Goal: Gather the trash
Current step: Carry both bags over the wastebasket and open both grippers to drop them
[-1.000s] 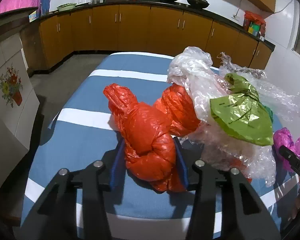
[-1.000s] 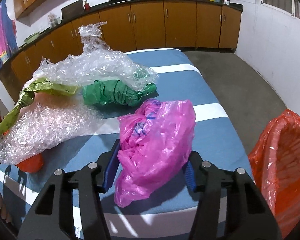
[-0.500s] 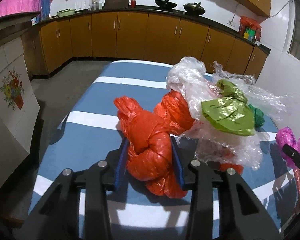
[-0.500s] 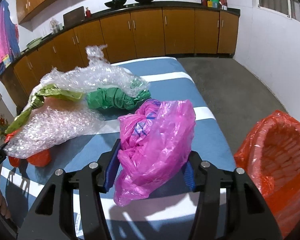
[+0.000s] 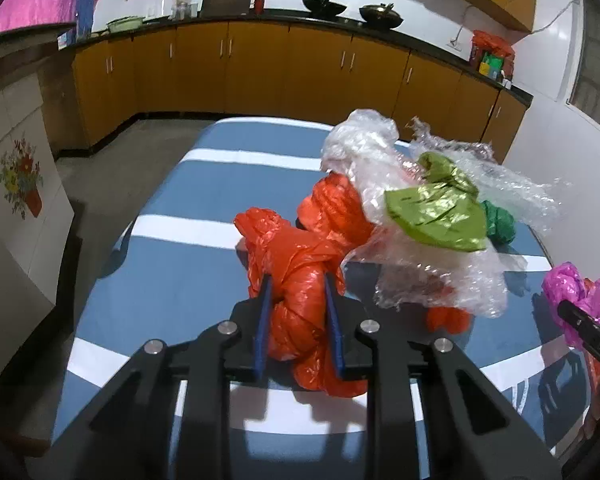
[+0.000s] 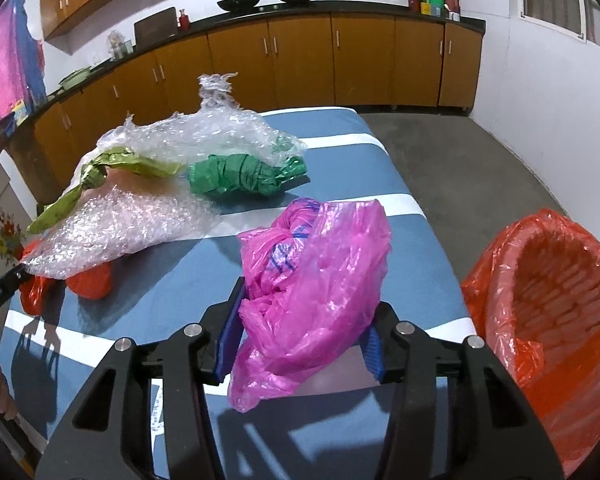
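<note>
Jaws of left hand-held gripper (image 5: 298, 320) closing, pinching orange bag (image 5: 296, 280); right hand-held gripper (image 6: 300, 336) closing around pink bag (image 6: 312, 280), lined bin (image 6: 548, 320) just right for dropping.

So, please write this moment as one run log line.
left gripper: closing on orange bag | right gripper: closing on pink bag

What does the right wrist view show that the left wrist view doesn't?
Only the right wrist view: the lined orange basket beside the table, and the right claw closing on the pink bag.
Only the left wrist view: the left claw closing on the twisted orange bag.
Both: the bubble wrap, light green wrapper and dark green bag.
</note>
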The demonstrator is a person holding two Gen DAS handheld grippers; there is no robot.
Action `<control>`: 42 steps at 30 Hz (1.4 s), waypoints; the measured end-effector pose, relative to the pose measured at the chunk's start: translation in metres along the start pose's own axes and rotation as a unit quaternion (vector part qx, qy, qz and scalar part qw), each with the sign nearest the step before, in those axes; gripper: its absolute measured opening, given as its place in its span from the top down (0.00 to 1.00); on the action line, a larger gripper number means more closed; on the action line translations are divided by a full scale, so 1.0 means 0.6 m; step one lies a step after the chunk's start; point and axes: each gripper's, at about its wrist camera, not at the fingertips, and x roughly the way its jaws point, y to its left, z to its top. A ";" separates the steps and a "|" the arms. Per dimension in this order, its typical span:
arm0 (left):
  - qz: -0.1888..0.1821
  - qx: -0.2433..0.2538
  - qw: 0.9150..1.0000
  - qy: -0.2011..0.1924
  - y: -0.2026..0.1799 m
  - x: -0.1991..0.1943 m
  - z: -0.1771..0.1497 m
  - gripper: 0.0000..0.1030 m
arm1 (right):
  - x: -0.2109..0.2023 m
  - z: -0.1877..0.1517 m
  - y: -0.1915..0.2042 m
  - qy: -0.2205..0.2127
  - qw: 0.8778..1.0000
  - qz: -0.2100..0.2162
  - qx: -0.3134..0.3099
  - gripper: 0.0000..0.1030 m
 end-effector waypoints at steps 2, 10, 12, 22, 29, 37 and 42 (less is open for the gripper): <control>-0.001 0.002 1.000 -0.007 -0.002 -0.007 0.002 0.76 | -0.006 0.003 0.000 -0.004 1.000 0.002 0.001 0.52; -0.011 -0.002 0.999 -0.048 -0.009 -0.071 0.019 0.76 | -0.049 0.015 -0.012 -0.035 0.999 0.009 0.008 0.52; -0.019 0.000 0.998 -0.058 -0.016 -0.091 0.024 0.76 | -0.062 0.018 -0.017 -0.043 0.999 0.009 0.011 0.52; -0.076 0.045 0.992 -0.093 -0.108 -0.170 0.042 0.76 | -0.137 0.025 -0.065 -0.083 0.996 -0.013 0.021 0.52; -0.127 0.085 0.984 -0.095 -0.205 -0.192 0.033 0.76 | -0.179 0.013 -0.125 -0.101 0.993 -0.052 0.040 0.52; -0.195 0.125 0.970 -0.078 -0.333 -0.190 0.010 0.76 | -0.211 -0.017 -0.219 -0.102 0.986 -0.099 0.086 0.52; -0.241 0.149 0.957 -0.062 -0.420 -0.185 -0.010 0.76 | -0.231 -0.040 -0.275 -0.101 0.980 -0.126 0.118 0.52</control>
